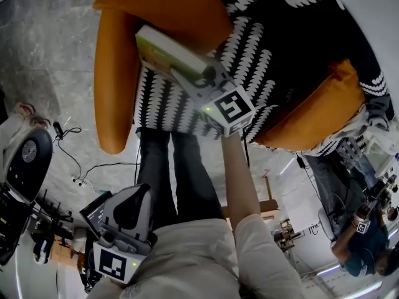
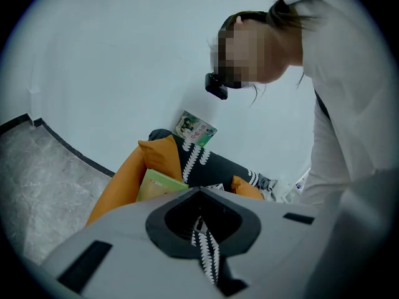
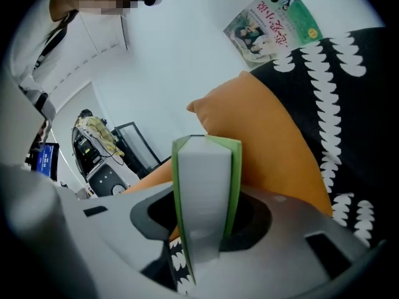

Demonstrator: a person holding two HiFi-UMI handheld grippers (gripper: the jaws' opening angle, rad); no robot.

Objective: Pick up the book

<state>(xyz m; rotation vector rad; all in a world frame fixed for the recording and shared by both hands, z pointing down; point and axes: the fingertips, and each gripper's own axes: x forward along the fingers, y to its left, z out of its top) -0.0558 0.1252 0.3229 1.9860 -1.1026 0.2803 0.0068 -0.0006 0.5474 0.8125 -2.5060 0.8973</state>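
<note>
the book (image 1: pixel 163 50), in the head view, rests tilted against an orange cushion (image 1: pixel 115 73) above the patterned seat (image 1: pixel 163 108), with the right gripper (image 1: pixel 198 78) at its near end. the left gripper view shows the left gripper (image 2: pixel 202 242) with fingers almost together and empty. the right gripper view has the fingers clamped across its page edge; it looks stiff, light and glossy-covered, so a deep, square bite seems wise.
</note>
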